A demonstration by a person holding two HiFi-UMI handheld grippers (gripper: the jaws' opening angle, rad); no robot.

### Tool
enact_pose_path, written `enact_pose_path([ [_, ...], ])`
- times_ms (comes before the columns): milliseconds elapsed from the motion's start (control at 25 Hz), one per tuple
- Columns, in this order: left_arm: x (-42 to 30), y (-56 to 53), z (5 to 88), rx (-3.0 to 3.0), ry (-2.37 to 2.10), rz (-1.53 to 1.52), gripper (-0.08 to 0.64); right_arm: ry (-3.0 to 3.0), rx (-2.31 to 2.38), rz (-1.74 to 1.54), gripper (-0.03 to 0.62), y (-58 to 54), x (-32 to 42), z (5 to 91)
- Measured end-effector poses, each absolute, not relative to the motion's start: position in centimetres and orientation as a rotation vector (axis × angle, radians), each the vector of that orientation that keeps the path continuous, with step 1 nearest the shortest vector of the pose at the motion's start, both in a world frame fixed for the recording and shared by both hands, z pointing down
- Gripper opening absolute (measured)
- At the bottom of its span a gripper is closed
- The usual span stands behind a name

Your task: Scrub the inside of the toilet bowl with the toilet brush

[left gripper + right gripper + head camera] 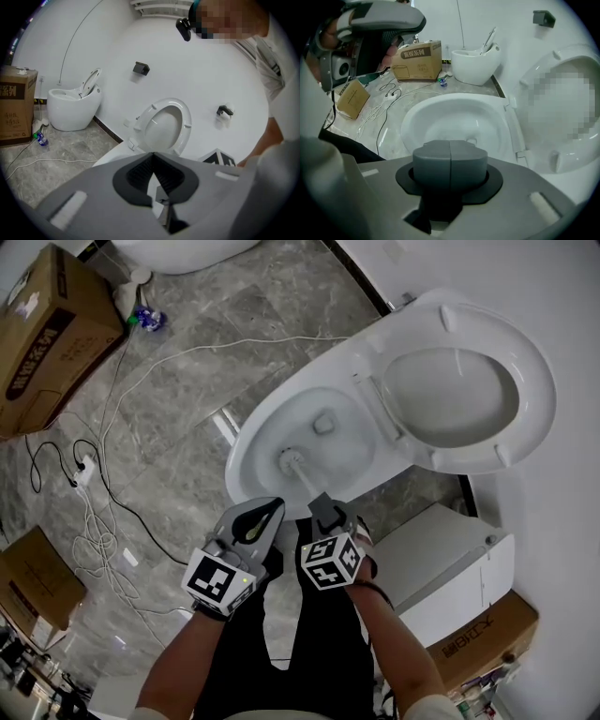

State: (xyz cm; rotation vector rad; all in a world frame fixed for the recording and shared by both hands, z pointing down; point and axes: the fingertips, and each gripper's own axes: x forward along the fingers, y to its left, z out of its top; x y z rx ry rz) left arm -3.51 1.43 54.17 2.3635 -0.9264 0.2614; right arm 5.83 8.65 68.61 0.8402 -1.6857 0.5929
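Head view: toilet bowl (255, 442) lies below centre, seat and lid (450, 395) swung up to its right. Toilet brush (292, 463) has its head inside the bowl, near the front wall. Its handle slants back to the right gripper (323, 505), which is clamped on the handle's upper end. Left gripper (270, 512) sits just beside it over the bowl's front rim, apart from the brush. Grey stone floor (187, 399) carries loose white cables (103, 512) and a cardboard box (47, 334) at upper left.

Left gripper view: left gripper (153, 176) has its jaws a little apart, with the ribbed dark inner faces showing. The gap narrows toward the tips and nothing is held in it; white porcelain shows through. The raised seat and lid (164, 126) stand ahead. A second toilet (75, 105) stands against the wall at left, with the cardboard box (16, 110) further left.

Right gripper view: right gripper (450, 161) has its jaws pressed flat together, with only a seam between them. The brush itself is hidden behind the jaws here. The toilet bowl (454, 122) opens directly beyond the tips. The second toilet (476, 63), cardboard box (417, 61) and cables (375, 110) lie in the background.
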Motion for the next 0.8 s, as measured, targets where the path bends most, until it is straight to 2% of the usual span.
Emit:
enact_pose_path([
  [360,-3.7,2.1,56.7,2.344,-0.921,0.290,0.005,-1.722,0.940,0.598,0.164,6.0,4.3,71.8],
  [800,-2.5,2.1,58.6,2.356,-0.902,0.277,0.005,-1.746,1.054,0.495,0.164,1.9,9.3,73.6],
])
